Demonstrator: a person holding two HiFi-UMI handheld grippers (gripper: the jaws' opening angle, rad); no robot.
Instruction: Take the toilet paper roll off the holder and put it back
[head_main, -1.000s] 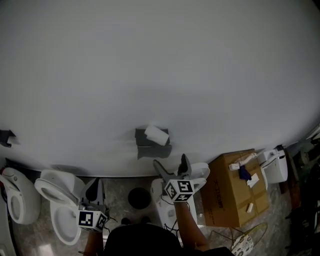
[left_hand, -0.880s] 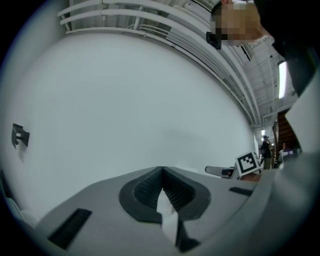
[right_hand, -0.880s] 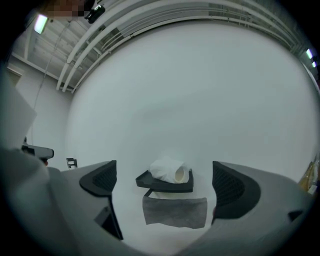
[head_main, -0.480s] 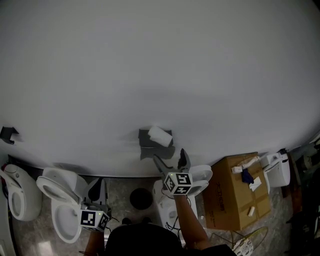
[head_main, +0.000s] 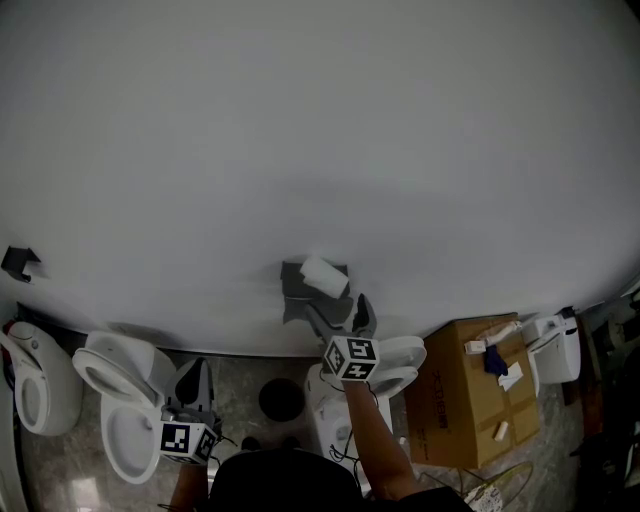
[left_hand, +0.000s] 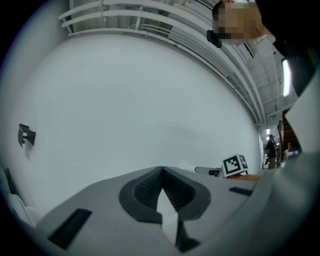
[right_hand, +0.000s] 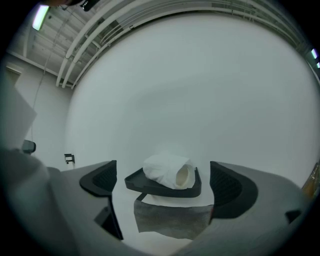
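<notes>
A white toilet paper roll (head_main: 325, 276) lies on a dark grey holder tray (head_main: 297, 292) fixed to the white wall. In the right gripper view the roll (right_hand: 168, 170) rests on the tray (right_hand: 150, 186), straight ahead between the jaws but beyond their tips. My right gripper (head_main: 341, 316) is open just below and in front of the holder, touching nothing; its pads (right_hand: 101, 180) stand wide apart. My left gripper (head_main: 190, 382) hangs low at the left, far from the roll. Its jaws (left_hand: 162, 187) are shut and hold nothing.
Along the foot of the wall stand white toilets (head_main: 112, 402), a black round bin (head_main: 281, 397) and a cardboard box (head_main: 470, 395) with small items on top. A small dark fixture (head_main: 17, 262) sits on the wall at far left.
My right gripper has risen toward the wall and closed in on the holder and roll. The left gripper has stayed low at the left.
</notes>
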